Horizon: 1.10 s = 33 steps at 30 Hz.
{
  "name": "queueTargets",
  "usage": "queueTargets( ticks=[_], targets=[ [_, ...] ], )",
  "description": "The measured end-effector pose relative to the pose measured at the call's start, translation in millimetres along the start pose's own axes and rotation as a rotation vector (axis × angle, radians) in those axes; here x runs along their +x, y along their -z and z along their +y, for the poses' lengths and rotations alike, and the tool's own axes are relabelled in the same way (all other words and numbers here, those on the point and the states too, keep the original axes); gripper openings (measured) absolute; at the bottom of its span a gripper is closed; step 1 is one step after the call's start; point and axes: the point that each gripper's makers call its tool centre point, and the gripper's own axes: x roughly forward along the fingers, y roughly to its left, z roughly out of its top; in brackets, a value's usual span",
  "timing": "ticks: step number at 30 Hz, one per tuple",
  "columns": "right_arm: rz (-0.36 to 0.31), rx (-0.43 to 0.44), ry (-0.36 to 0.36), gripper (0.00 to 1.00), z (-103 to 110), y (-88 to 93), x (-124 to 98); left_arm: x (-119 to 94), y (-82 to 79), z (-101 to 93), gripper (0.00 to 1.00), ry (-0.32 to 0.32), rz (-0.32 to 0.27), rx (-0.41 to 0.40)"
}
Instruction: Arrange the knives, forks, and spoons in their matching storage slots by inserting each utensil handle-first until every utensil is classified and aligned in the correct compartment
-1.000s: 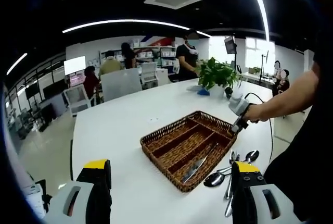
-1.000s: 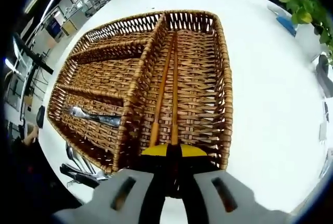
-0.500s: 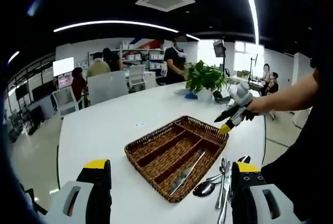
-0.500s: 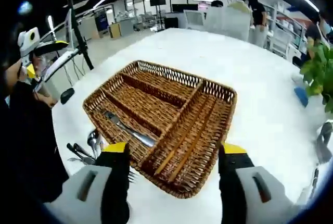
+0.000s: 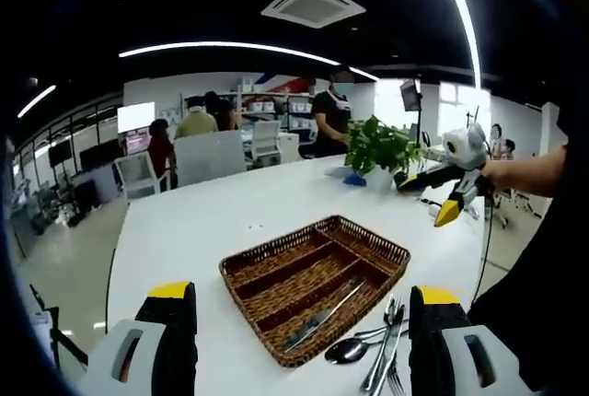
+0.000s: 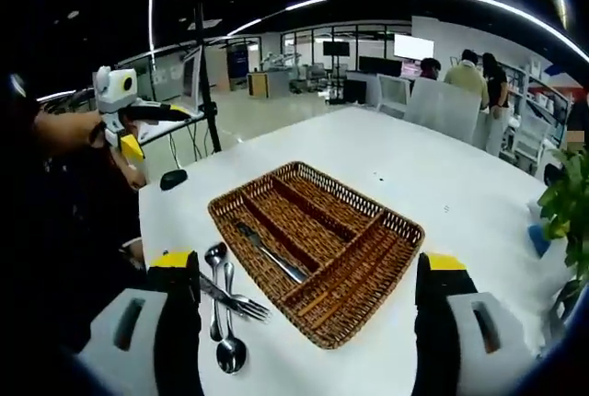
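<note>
Silver knife [image 6: 269, 252] lies lengthwise in brown wicker tray [image 6: 396, 227], ahead between my right gripper's [image 6: 308, 272] spread jaws.

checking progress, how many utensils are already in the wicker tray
1 metal one for sure: a knife in a long slot of the wicker tray. The end compartment also holds wooden sticks, possibly chopsticks. Spoons and other cutlery lie outside.

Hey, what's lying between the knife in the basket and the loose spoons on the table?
In the right gripper view, just the basket's woven side wall and a strip of bare white table separate the knife from the spoons.
</note>
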Motion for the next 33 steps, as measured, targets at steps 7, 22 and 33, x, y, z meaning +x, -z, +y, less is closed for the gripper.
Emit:
queueTargets(
  ticks=[7, 22, 33],
  targets=[
    [-0.002, -0.027, -0.028, 0.99, 18, 8.0, -10, -10, -0.3, -10.3, 1.0, -0.027, 0.002, 0.004],
    [0.002, -0.036, 0.006, 0.99, 15, 29.5, -36, -16, 29.5, -28.3, 1.0, -0.004, 0.061, 0.041],
    [-0.023, -0.06, 0.012, 0.99, 16, 17.8, -36, -15, 27.8, -32.8, 1.0, 0.015, 0.069, 0.068]
  ],
)
